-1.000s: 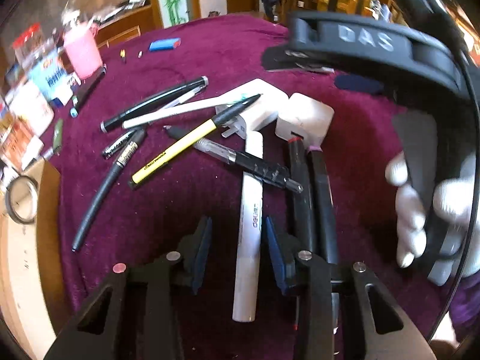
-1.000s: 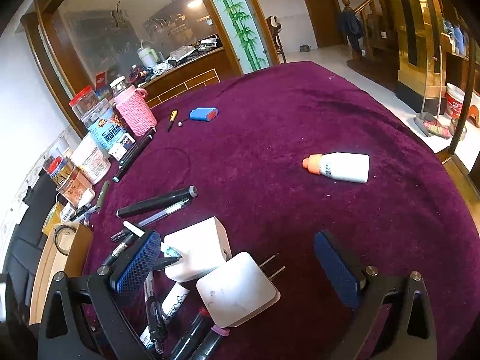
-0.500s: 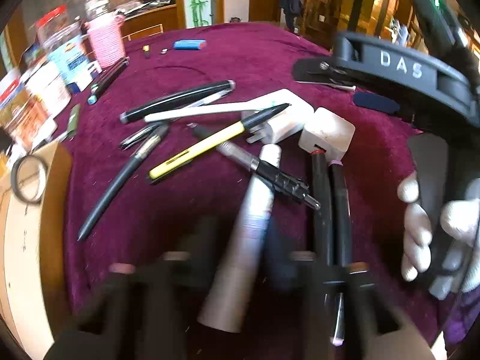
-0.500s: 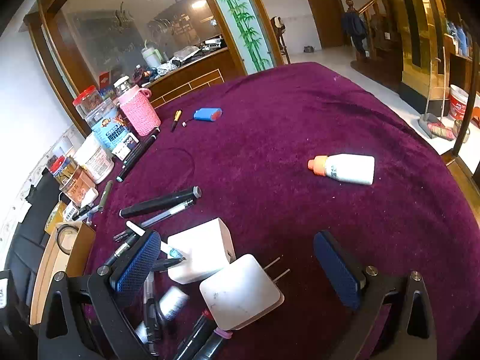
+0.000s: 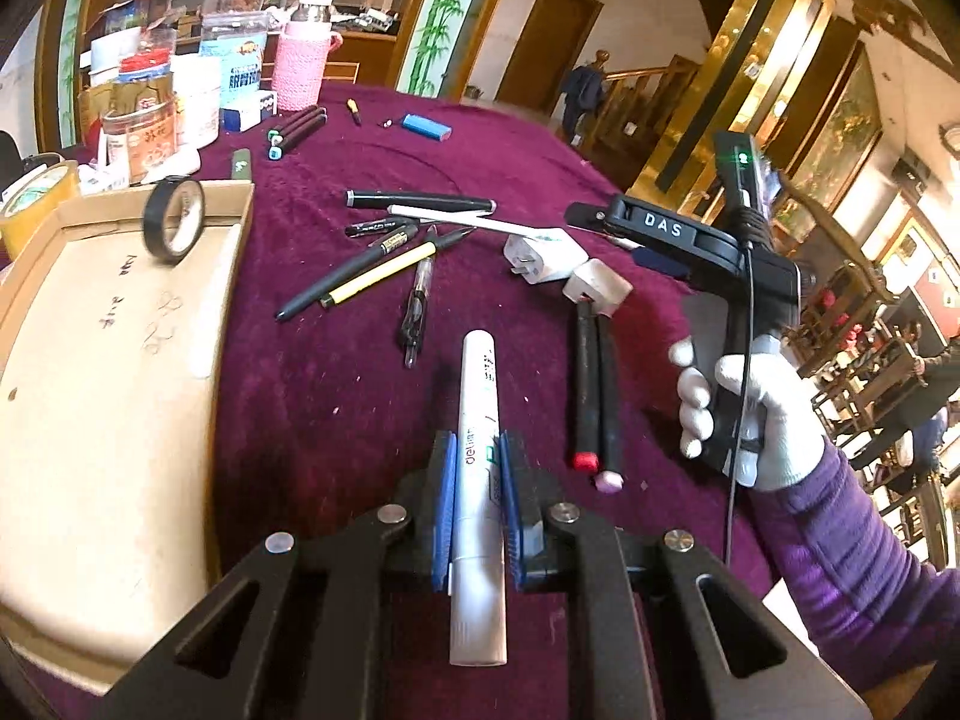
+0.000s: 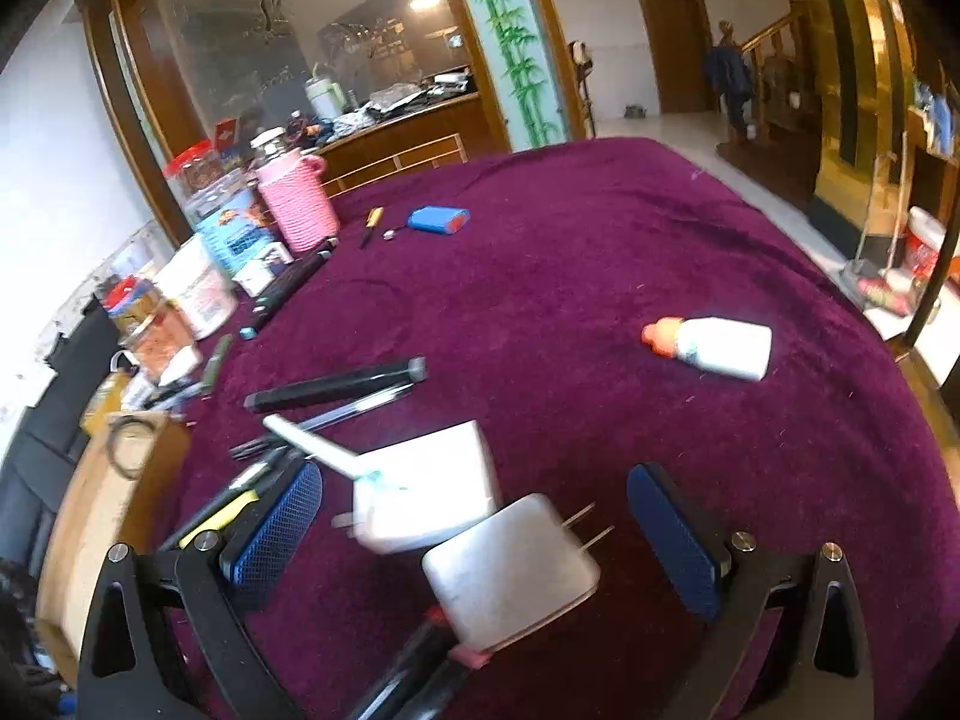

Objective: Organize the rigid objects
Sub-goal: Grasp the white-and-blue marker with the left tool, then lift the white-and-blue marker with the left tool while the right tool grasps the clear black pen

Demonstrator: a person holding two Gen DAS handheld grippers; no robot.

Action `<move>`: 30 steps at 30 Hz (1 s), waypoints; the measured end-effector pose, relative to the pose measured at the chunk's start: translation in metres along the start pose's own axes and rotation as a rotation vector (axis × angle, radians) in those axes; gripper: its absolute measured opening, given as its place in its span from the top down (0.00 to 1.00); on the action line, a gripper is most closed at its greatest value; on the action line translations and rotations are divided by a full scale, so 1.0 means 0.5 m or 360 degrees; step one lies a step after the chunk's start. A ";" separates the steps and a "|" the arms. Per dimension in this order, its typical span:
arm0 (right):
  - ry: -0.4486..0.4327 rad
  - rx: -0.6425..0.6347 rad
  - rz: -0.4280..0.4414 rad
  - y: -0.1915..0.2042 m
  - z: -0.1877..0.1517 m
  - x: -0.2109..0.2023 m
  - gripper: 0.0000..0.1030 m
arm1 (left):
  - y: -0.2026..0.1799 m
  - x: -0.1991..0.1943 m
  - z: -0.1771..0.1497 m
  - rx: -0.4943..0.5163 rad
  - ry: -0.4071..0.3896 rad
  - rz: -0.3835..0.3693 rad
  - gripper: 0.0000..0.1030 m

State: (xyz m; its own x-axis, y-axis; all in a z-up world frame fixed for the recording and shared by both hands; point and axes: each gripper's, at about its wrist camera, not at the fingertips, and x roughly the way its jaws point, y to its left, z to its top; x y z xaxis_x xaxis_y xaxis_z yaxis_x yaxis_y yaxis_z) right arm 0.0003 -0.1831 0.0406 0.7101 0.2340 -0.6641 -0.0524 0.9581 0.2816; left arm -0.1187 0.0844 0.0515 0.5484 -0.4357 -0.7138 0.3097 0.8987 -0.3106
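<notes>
We had lifted the white marker [image 5: 478, 462] off the counter [image 5: 336, 372], the left gripper [image 5: 477, 450] clamped round it above the pens; our right gripper [image 6: 480, 516] hung spread over the charger [image 6: 510, 570].

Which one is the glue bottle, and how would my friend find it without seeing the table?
Start at the big purple tablecloth. Away from the heap of pens and white chargers, off on the right side, one small bottle lies on its side all alone. It is white with an orange cap, and nothing touches it.
</notes>
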 end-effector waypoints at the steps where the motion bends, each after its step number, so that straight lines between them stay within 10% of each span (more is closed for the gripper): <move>1: 0.0008 -0.0004 0.0046 0.015 -0.001 -0.011 0.01 | 0.001 -0.013 -0.005 0.0005 -0.0017 -0.0013 0.86; 9: 0.0267 -0.0107 0.0273 0.141 -0.012 0.011 0.01 | 0.049 -0.082 -0.025 -0.0075 -0.0141 -0.0053 0.86; 22: 0.0492 -0.0432 -0.0201 0.280 -0.067 0.149 0.25 | 0.137 -0.117 -0.049 -0.0220 -0.0172 -0.0065 0.86; 24: 0.0448 -0.0458 -0.0222 0.287 -0.068 0.149 0.35 | 0.142 -0.117 -0.051 -0.0227 -0.0172 -0.0066 0.86; 27: 0.0428 -0.0447 -0.0189 0.283 -0.072 0.130 0.82 | 0.140 -0.123 -0.053 -0.0227 -0.0189 -0.0075 0.86; 30: 0.0478 -0.0315 -0.0053 0.251 -0.074 0.104 0.87 | 0.133 -0.135 -0.053 -0.0205 -0.0234 -0.0090 0.86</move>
State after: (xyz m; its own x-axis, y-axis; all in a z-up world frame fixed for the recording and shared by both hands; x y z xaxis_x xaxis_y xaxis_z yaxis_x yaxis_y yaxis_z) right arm 0.0045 -0.0445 0.0158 0.4771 0.2120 -0.8529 -0.1882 0.9726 0.1364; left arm -0.1558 0.1748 0.0624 0.6435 -0.4798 -0.5964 0.2466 0.8675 -0.4319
